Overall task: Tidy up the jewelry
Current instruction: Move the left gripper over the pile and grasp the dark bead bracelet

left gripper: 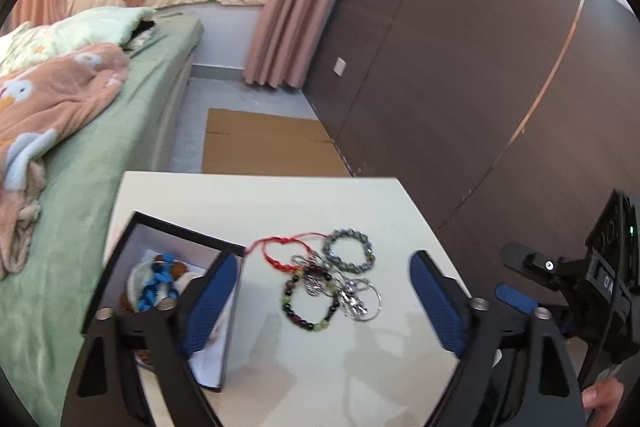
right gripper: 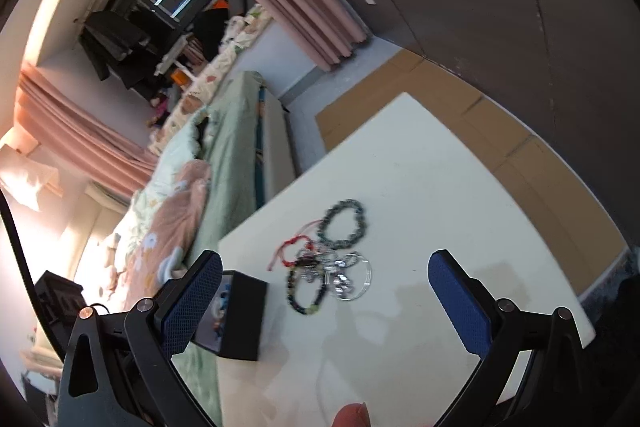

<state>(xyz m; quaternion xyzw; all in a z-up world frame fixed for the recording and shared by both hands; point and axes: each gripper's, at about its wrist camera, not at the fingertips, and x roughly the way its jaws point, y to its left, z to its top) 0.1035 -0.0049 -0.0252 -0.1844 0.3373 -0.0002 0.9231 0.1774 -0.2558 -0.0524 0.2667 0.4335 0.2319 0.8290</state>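
A pile of jewelry lies on the white table (left gripper: 328,367): a red cord bracelet (left gripper: 280,247), a grey bead bracelet (left gripper: 350,249), a dark multicolour bead bracelet (left gripper: 310,307) and silver pieces (left gripper: 354,297). The pile also shows in the right wrist view (right gripper: 328,259). An open black box (left gripper: 160,267) at the table's left holds blue beads (left gripper: 156,287); it also shows in the right wrist view (right gripper: 236,315). My left gripper (left gripper: 324,311) is open and empty, its fingers either side of the pile. My right gripper (right gripper: 328,307) is open and empty, just short of the pile.
A bed with green sheet (left gripper: 100,155) and pink blanket (left gripper: 52,107) runs along the table's left. Flat cardboard (left gripper: 268,143) lies on the floor beyond the table. A dark wardrobe wall (left gripper: 480,87) stands to the right. The right gripper's body (left gripper: 580,287) shows at the left view's right edge.
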